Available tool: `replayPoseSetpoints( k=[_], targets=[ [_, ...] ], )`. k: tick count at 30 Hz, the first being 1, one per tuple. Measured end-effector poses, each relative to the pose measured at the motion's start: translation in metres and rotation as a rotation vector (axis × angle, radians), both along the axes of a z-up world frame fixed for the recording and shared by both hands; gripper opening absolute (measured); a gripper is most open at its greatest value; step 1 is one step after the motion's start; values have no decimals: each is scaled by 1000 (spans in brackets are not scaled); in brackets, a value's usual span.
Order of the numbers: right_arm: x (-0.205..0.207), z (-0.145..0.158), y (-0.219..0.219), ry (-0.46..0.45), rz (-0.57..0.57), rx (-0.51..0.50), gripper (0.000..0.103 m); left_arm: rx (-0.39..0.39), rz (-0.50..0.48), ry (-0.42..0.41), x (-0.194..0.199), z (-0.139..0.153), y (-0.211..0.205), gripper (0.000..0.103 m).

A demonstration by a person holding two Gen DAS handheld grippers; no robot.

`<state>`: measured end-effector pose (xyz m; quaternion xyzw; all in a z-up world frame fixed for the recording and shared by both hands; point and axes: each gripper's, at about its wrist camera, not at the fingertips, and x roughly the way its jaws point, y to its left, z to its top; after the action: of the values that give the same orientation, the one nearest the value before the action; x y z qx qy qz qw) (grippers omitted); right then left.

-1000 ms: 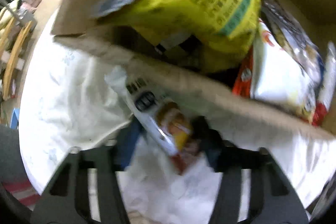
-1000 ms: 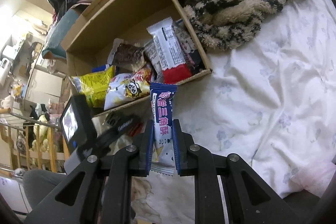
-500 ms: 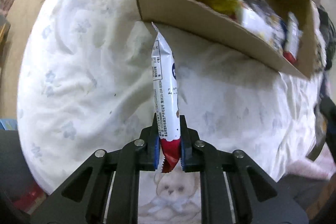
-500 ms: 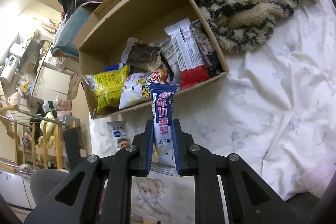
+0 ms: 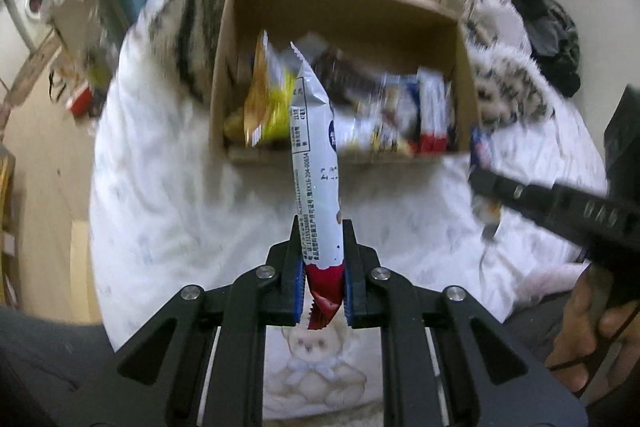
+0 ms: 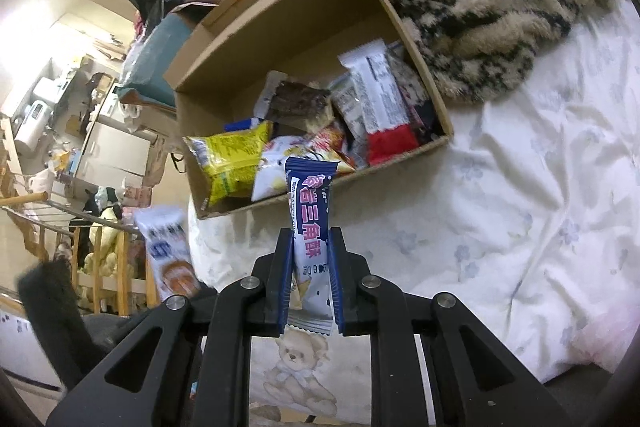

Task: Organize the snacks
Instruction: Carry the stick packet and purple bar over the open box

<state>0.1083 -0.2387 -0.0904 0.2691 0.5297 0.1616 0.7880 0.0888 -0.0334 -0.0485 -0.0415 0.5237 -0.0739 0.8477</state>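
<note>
Left gripper (image 5: 322,259) now lifted off the bed (image 5: 180,195), clamped on white-red snack (image 5: 316,163); right gripper (image 6: 310,279) still clamps blue snack (image 6: 310,223); both ready for the box (image 6: 304,27)

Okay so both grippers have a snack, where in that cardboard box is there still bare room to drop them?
The back half of the cardboard box, behind the brown packet up to the far wall, shows bare floor. The front half is crowded: yellow bag near the left wall, red-and-white packet by the right wall, more packets between.
</note>
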Motion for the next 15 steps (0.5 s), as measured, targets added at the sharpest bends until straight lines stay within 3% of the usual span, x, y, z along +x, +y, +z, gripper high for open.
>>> replayPoseSetpoints(
  k=[9,15],
  targets=[
    [35,31,-2,-110,41,-11,18,92,-47,-80,55,27,1,12],
    [70,28,-7,-115,37,-37,18,106,-42,-64,96,24,-12,12]
  ],
)
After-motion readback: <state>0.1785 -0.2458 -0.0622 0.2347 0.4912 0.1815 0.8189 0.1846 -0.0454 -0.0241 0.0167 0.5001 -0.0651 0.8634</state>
